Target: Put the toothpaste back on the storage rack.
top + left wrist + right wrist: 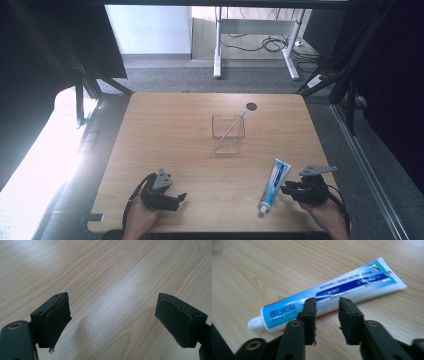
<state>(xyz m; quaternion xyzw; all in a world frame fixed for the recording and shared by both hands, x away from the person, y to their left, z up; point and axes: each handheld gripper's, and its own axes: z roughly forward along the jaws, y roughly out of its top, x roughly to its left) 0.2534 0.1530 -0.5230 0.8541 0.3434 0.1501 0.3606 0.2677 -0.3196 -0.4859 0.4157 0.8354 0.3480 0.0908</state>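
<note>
My right claw point(327, 306) sits just beside the toothpaste tube point(329, 293) near the front right of the counter point(170, 130); its jaws are a little apart with nothing pinched between them, and they cover a bit of the tube's near edge, so I cannot tell if they touch it. My left claw point(112, 320) hangs over bare wood at the front left with its jaws wide apart and empty. Farther back stands a clear cup point(228, 134) with a pink toothbrush point(232, 126) leaning in it, and the cup's glass is hard to make out.
</note>
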